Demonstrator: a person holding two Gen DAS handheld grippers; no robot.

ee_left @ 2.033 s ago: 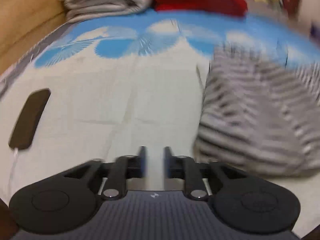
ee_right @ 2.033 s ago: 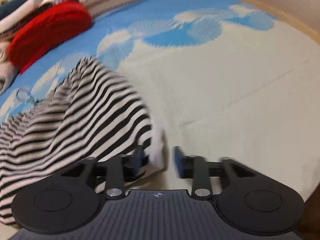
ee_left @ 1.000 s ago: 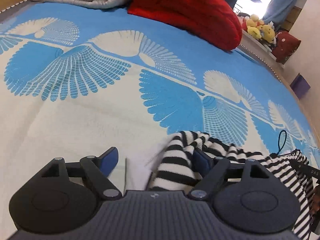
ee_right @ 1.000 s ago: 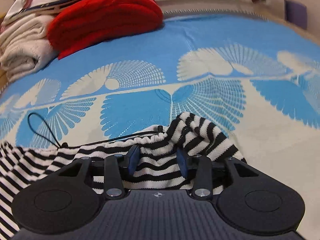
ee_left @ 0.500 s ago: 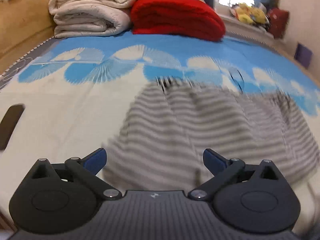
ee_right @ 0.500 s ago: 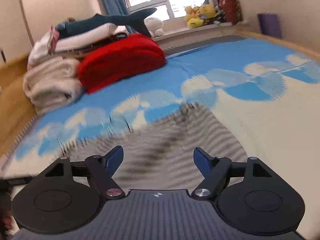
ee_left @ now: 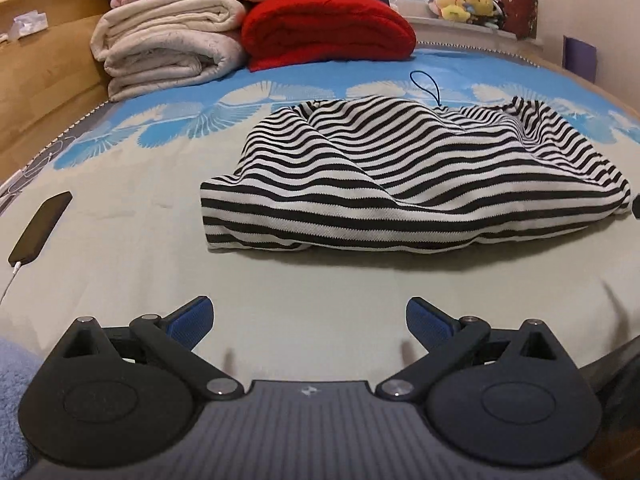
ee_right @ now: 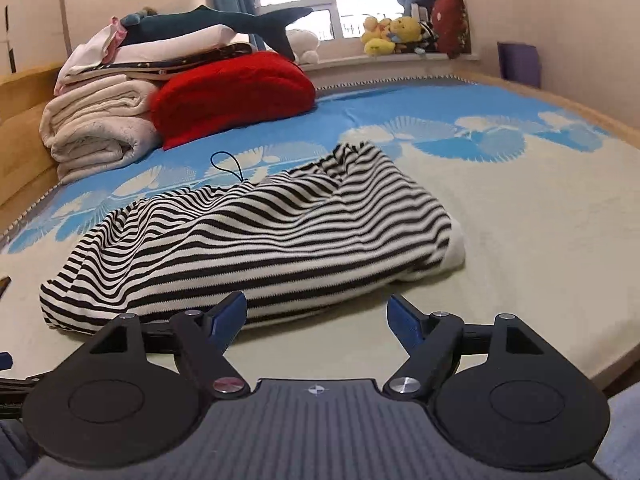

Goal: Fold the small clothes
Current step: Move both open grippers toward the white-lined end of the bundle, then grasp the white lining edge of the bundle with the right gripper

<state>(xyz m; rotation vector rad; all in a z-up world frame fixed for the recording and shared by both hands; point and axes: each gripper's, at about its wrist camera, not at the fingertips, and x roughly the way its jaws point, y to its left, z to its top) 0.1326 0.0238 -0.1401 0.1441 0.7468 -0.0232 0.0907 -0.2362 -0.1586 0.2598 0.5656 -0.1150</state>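
Note:
A black-and-white striped garment (ee_left: 404,168) lies folded over and rumpled on the bed, also seen from the right wrist (ee_right: 256,240). A thin dark cord loop (ee_left: 426,84) sticks out at its far edge. My left gripper (ee_left: 310,314) is open, hanging near the bed's front edge, well short of the garment, with nothing between its blue pads. My right gripper (ee_right: 318,314) is open too, close to the garment's near hem; its left fingertip (ee_right: 230,310) overlaps the stripes in the picture, and no cloth lies between the pads.
The bed cover (ee_left: 120,240) is cream in front and blue-patterned behind. A dark phone (ee_left: 40,228) on a white cable lies at the left. Folded cream blankets (ee_left: 168,48) and a red blanket (ee_left: 328,28) are stacked at the head. Plush toys (ee_right: 396,34) line the windowsill.
Both grippers have let go of the striped garment, opened wide and drawn back toward the front of the bed. The garment now lies folded on the cover.

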